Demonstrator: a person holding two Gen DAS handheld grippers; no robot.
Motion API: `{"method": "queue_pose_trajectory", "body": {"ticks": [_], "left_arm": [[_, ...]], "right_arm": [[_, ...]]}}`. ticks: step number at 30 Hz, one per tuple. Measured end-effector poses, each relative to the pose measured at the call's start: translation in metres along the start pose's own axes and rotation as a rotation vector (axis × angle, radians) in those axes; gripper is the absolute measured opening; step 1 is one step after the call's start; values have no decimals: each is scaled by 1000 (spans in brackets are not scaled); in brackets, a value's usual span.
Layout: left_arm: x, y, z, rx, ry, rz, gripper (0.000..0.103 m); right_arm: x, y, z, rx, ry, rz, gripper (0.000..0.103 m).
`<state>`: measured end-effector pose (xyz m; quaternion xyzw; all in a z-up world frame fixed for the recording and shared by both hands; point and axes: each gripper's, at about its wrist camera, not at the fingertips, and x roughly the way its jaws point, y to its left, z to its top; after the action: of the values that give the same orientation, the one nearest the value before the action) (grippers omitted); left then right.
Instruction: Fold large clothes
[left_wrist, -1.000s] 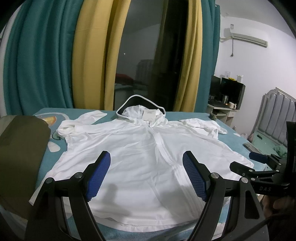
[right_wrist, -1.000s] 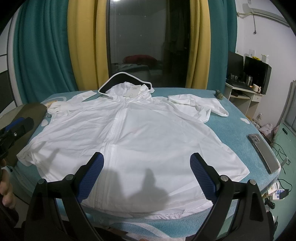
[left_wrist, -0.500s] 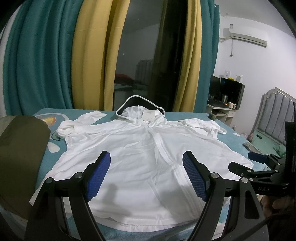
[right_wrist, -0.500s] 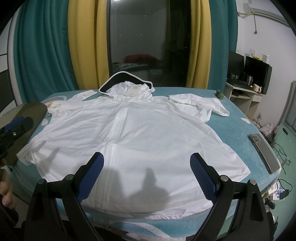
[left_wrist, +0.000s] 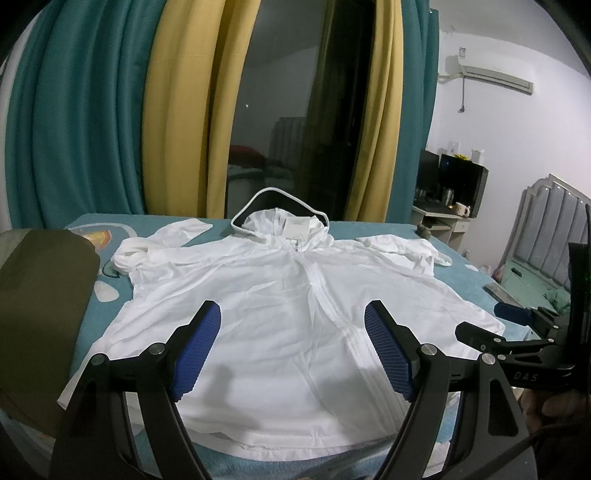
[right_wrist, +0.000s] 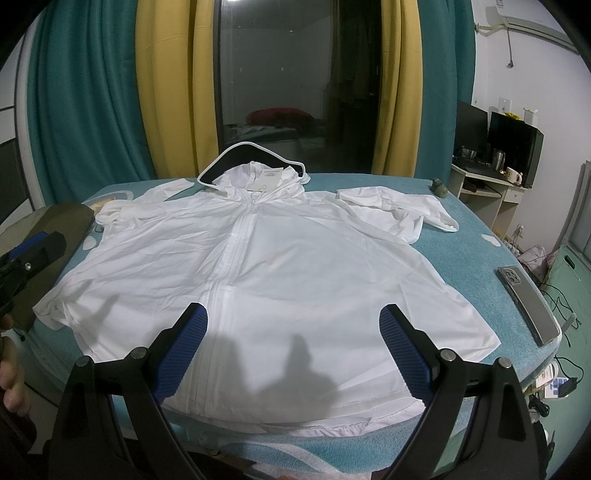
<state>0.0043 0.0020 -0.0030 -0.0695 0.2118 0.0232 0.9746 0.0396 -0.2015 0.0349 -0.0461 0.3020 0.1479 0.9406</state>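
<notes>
White, thin hooded jacket (right_wrist: 258, 280) looks light, limp and slippery; pinch sleeve (right_wrist: 399, 210) or hem corners, since left gripper (left_wrist: 291, 350) and right gripper (right_wrist: 295, 354) gape wide, holding nothing

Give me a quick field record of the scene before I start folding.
garment: white hooded jacket, spread flat, front up, zipper closed
hood: at far edge, toward the curtains
sleeves: both bunched near the shoulders
surface: teal blanket
left gripper: open, above the hem, holding nothing
right gripper: open, above the hem, holding nothing
nearby: phone at right edge; olive cloth at left
folds done: none
</notes>
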Motion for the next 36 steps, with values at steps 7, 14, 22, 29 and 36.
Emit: {"method": "queue_pose_trajectory", "body": {"ticks": [7, 14, 22, 29, 36], "left_arm": [[0, 1, 0, -1, 3, -1, 83], [-2, -1, -2, 0, -4, 3, 83], [-2, -4, -3, -1, -5, 8, 83], [4, 2, 0, -21, 22, 3, 83], [29, 17, 10, -25, 66, 34, 83]], "right_arm": [[0, 0, 0, 1, -1, 0, 94], [1, 1, -1, 1, 7, 0, 94], [2, 3, -3, -2, 9, 1, 94], [9, 1, -2, -15, 23, 5, 94], [31, -11, 11, -50, 47, -4, 94]]}}
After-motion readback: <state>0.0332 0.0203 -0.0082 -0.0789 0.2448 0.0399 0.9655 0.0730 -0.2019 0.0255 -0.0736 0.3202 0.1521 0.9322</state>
